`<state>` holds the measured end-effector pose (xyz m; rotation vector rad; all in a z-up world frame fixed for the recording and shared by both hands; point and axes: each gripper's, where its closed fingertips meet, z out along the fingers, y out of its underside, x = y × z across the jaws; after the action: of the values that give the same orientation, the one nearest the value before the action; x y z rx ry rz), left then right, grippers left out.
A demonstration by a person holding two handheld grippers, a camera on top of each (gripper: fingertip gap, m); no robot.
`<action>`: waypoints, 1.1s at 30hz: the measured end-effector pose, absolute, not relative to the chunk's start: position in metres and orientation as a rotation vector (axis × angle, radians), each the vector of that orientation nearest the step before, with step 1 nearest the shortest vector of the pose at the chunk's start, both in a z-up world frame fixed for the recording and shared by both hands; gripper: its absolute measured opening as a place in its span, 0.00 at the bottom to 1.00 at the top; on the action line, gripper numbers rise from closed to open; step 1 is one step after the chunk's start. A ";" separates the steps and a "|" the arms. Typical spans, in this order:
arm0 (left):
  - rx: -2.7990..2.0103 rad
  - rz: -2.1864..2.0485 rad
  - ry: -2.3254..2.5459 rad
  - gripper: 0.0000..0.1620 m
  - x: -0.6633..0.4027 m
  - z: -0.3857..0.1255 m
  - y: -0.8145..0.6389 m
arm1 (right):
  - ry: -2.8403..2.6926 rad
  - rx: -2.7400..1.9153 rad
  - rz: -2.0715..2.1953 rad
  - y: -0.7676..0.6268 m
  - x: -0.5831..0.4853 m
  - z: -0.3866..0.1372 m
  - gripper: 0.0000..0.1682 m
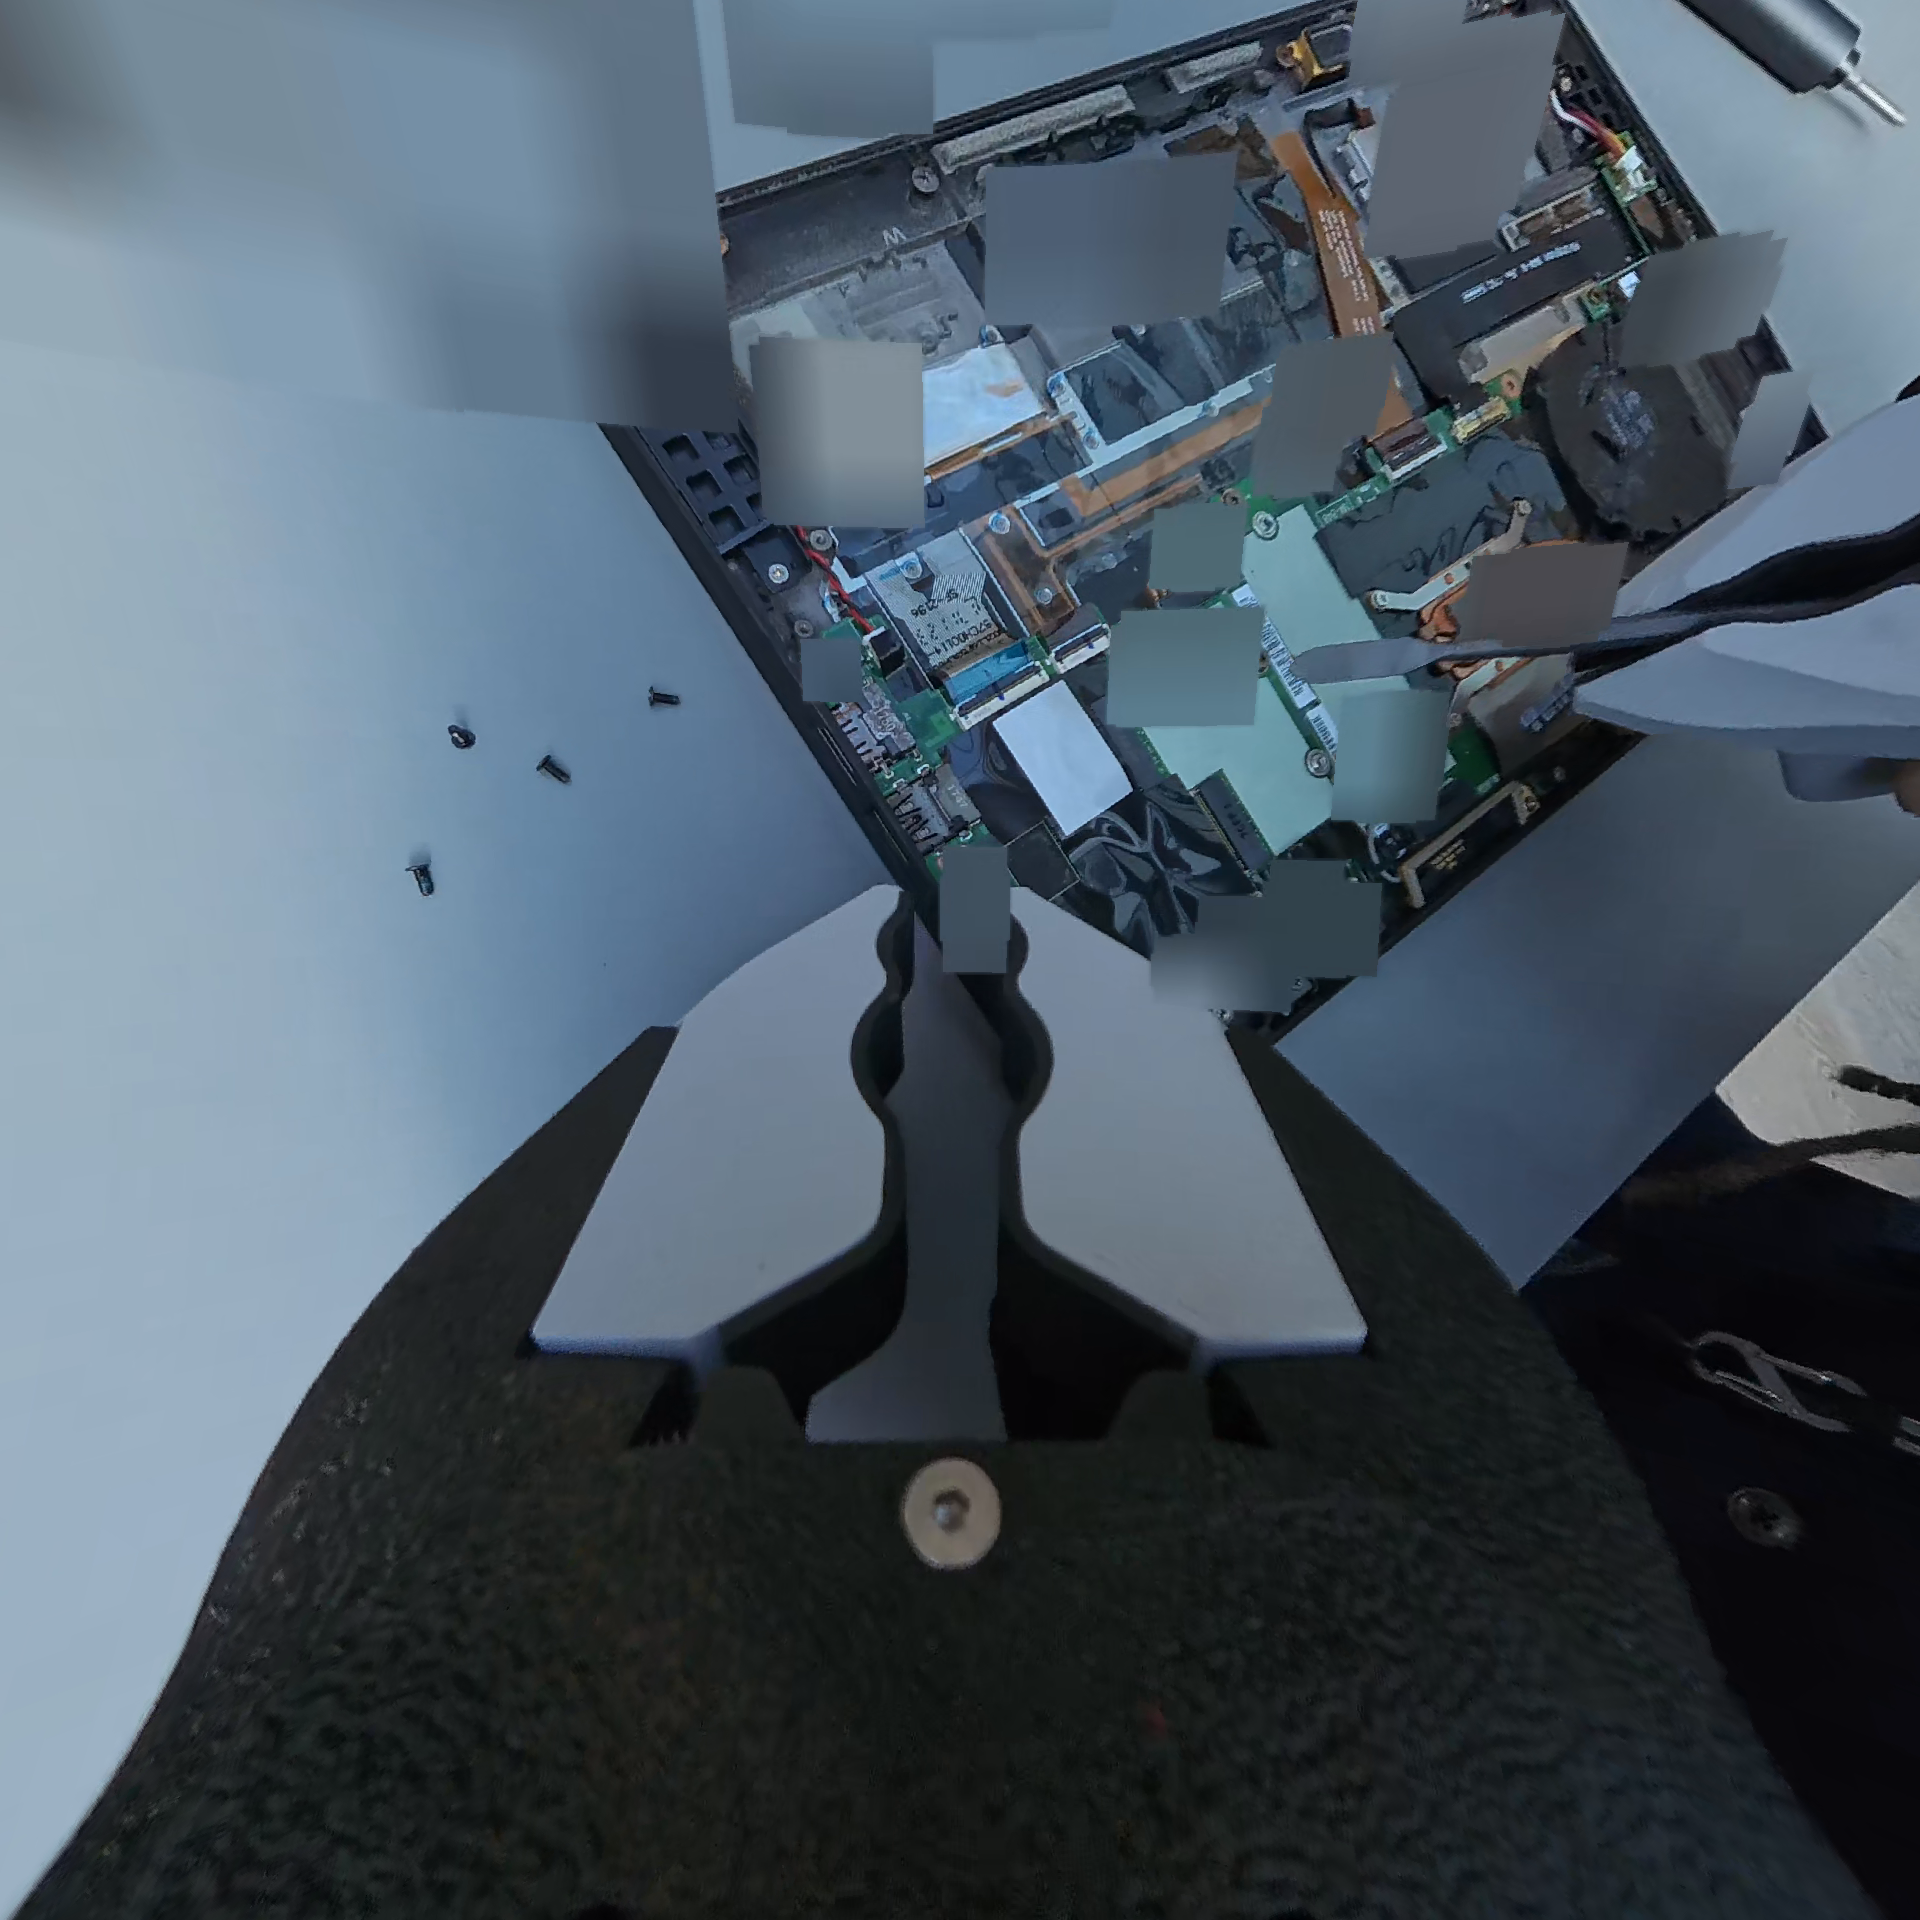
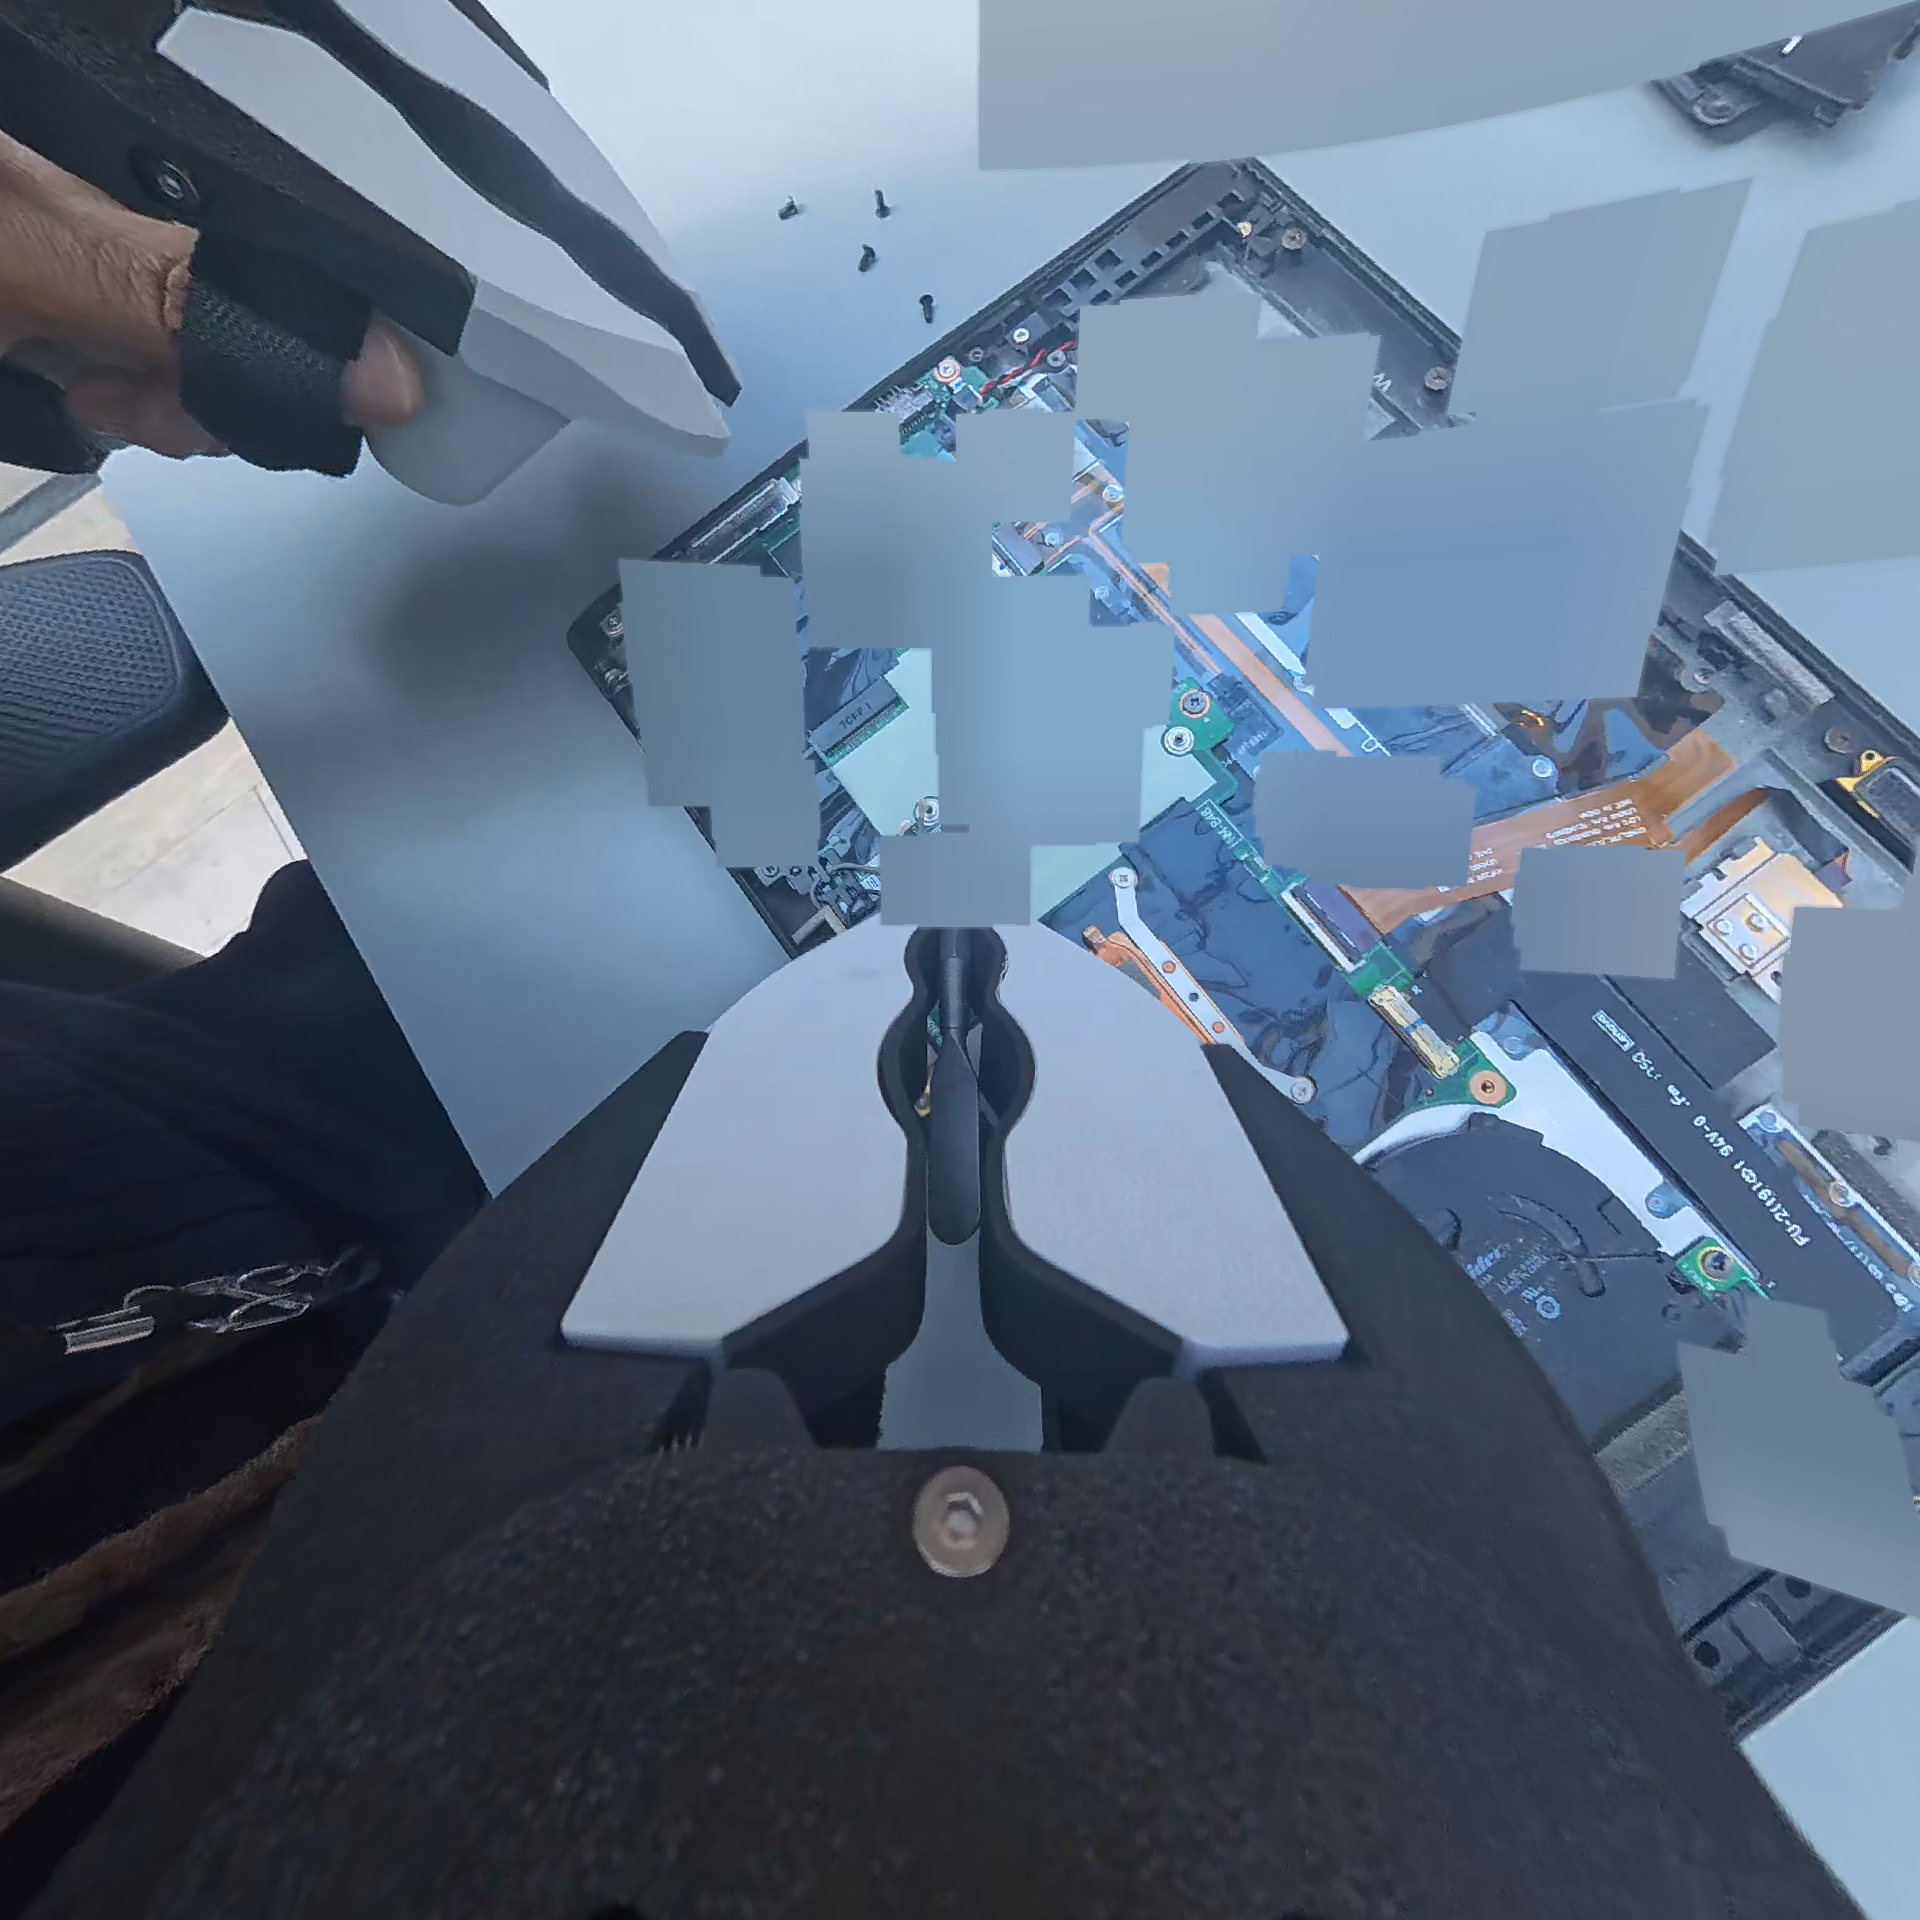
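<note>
Pale grey surface (image 1: 260, 623) carried an opened laptop chassis (image 1: 1091, 582), back cover off and the boards facing up, set askew so that one corner reached toward the near edge. Four small black screws (image 1: 551, 767) lay loose on the bare surface just beside the chassis's left side, grouped together and apart from the boards, probably so they would not roll in among the parts. Left tool (image 1: 961, 935) hovered at that near corner with its fingers pressed nearly together and nothing visible between them; whether it touched the chassis edge could not be told. Right tool (image 2: 956, 935) was clamped on a slim black spudger (image 2: 954, 1132), the handle seated lengthwise in the notch between the fingers, which kept the blade in line with the tool. In the left wrist view the flat grey blade tip (image 1: 1340, 660) reached in from the right and lay low over the pale green board (image 1: 1288, 613) near the chassis's middle; contact looked likely but was not certain. A dark fan (image 2: 1538, 1257) and an orange flex cable (image 2: 1579, 831) sat to the right of the blade. A grey driver (image 1: 1787, 47) lay beyond the chassis, toward the far right corner.
</note>
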<state>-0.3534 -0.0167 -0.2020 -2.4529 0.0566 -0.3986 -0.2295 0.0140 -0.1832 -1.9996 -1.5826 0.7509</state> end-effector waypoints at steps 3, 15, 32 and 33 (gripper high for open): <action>-2.447 -0.391 0.048 0.10 -0.356 -0.202 -0.016 | -1.593 -1.993 0.774 0.011 -0.235 -0.184 0.02; -2.449 -0.439 0.074 0.00 -0.357 -0.204 -0.009 | -1.622 -2.004 0.814 0.017 -0.250 -0.190 0.02; -2.479 -0.478 0.105 0.00 -0.356 -0.212 0.007 | -1.609 -2.045 0.863 0.029 -0.263 -0.195 0.02; -2.480 -0.481 0.103 0.00 -0.356 -0.212 0.007 | -1.611 -2.046 0.864 0.028 -0.262 -0.195 0.02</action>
<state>-0.3564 0.0073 -0.2122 -2.4805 0.1032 -0.4806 -0.2624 0.0284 -0.1951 -2.0463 -1.6112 0.8641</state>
